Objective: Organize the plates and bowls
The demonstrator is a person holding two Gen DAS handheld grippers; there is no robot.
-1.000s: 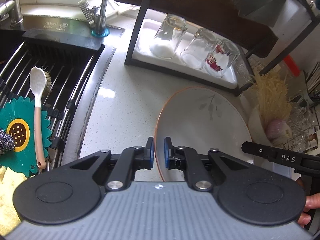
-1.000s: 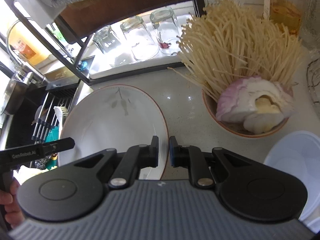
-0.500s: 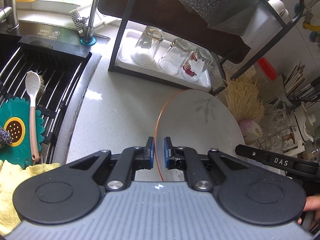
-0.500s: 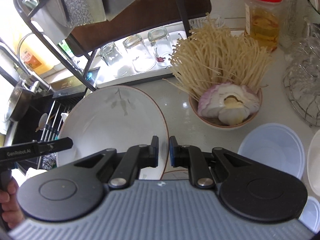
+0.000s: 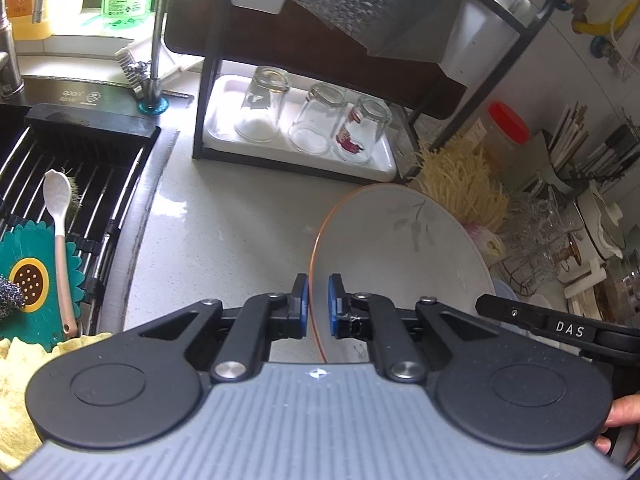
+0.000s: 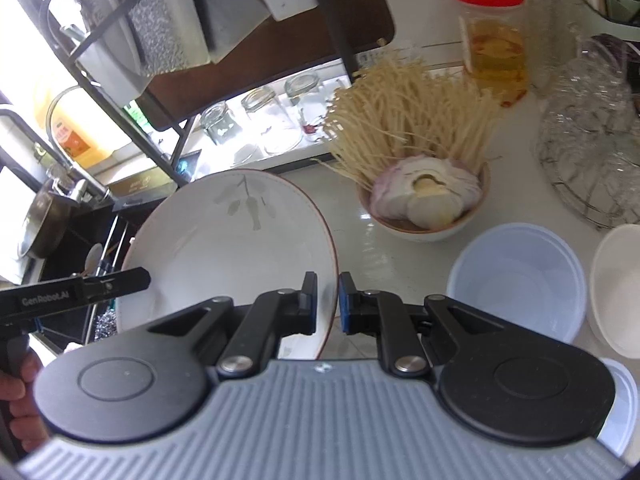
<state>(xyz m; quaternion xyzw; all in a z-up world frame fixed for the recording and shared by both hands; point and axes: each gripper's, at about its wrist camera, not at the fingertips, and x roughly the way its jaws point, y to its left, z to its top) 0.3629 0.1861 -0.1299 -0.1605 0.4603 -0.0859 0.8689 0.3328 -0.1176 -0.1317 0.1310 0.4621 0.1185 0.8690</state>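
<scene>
A large white plate (image 5: 400, 256) with a thin orange rim and a faint leaf print hangs above the counter, carried from both sides. My left gripper (image 5: 318, 300) is shut on its left rim. My right gripper (image 6: 328, 300) is shut on the right rim of the same plate (image 6: 224, 240). Each gripper shows in the other's view: the right one (image 5: 560, 328) at the plate's far side, the left one (image 6: 80, 292) at lower left. A pale blue bowl (image 6: 516, 276) and a white bowl (image 6: 618, 288) sit on the counter to the right.
A black rack (image 5: 360, 80) holds a white tray with three upturned glasses (image 5: 316, 124). A bowl of enoki mushrooms and onion (image 6: 424, 184) stands behind the plate. The sink with a drain rack (image 5: 72, 176), spoon and sponges lies left. A red-lidded jar (image 6: 492, 36) and glassware stand right.
Both grippers have risen with the plate and drawn back from the rack. More of the counter, rack top and right-hand bowls has come into view.
</scene>
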